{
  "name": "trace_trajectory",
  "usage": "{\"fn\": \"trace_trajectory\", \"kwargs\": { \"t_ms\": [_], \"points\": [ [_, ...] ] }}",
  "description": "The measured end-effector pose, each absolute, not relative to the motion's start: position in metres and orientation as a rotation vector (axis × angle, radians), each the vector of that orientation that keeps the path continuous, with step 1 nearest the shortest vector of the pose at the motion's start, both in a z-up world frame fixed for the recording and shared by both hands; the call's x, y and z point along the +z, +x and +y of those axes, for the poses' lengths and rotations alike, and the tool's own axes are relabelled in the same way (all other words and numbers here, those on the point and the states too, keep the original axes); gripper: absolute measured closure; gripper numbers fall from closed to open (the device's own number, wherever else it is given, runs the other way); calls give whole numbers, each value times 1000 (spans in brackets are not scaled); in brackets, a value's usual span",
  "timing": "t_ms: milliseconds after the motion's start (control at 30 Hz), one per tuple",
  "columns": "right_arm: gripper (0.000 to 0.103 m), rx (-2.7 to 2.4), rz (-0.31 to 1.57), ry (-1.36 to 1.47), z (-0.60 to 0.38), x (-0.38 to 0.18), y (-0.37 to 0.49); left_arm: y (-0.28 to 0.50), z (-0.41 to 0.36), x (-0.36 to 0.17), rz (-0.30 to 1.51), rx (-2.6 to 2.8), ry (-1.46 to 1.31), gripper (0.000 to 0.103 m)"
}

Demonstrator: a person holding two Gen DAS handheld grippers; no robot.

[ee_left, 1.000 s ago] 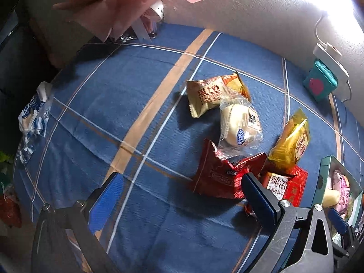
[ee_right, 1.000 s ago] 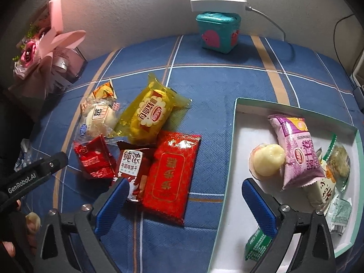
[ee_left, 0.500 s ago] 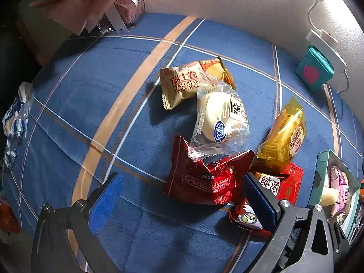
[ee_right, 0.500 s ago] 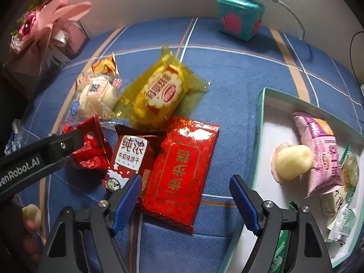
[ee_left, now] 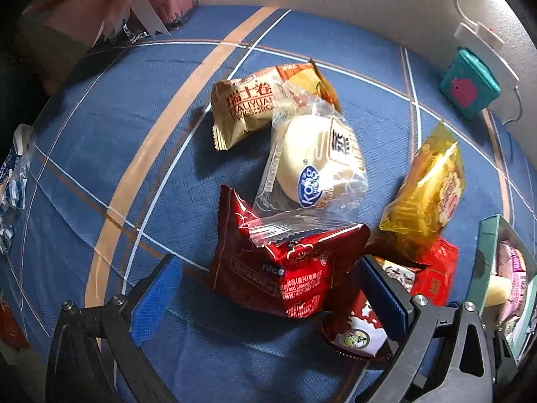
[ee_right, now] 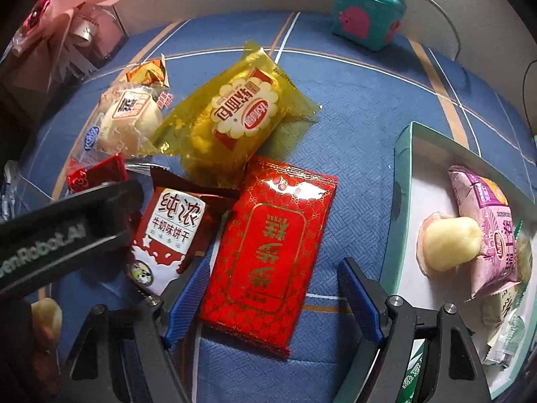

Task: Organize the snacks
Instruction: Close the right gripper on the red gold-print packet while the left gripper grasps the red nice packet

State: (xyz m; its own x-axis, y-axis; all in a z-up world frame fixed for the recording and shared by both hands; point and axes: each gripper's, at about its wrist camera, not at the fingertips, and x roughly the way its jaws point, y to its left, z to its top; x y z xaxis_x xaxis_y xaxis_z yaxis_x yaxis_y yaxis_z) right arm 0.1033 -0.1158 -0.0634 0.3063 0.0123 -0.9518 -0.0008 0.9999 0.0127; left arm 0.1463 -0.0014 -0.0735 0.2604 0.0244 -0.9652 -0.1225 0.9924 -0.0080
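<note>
Loose snacks lie on a blue checked cloth [ee_left: 100, 141]. My left gripper [ee_left: 268, 302] is open and hangs low, with a puffy dark-red pack [ee_left: 288, 268] between its fingers; the pads are clear of it. A clear-wrapped white bun [ee_left: 319, 164] rests on that pack's top edge. My right gripper [ee_right: 273, 302] is open astride the lower end of a flat bright-red packet [ee_right: 268, 245], not pressing it. A milk biscuit pack [ee_right: 171, 235] lies just left of it. The teal tray [ee_right: 402, 201] stands to the right.
A yellow pack [ee_right: 235, 117] and a tan Swiss-roll pack [ee_left: 248, 107] lie farther back. The tray holds a purple pack [ee_right: 486, 221], a pale bun [ee_right: 449, 241] and others. A teal box [ee_right: 365, 23] and a pink bouquet [ee_right: 67, 23] stand by the wall.
Both grippers sank closer to the snacks. The right one shifted left from the tray edge to over the flat red packet, and its jaws narrowed. The left stayed open.
</note>
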Motion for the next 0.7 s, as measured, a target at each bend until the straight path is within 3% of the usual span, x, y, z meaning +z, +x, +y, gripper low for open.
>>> {"fn": "trace_trajectory", "kwargs": {
  "t_ms": [333, 467, 700],
  "points": [
    [22, -2, 1236, -25, -104, -70, 94, 157, 3, -92, 1331, 130, -87, 1],
    [23, 3, 1240, -27, -108, -68, 102, 156, 1, -91, 1323, 122, -70, 17],
    [48, -14, 1242, -10, -121, -55, 101, 155, -8, -88, 1317, 108, -39, 23]
  ]
}}
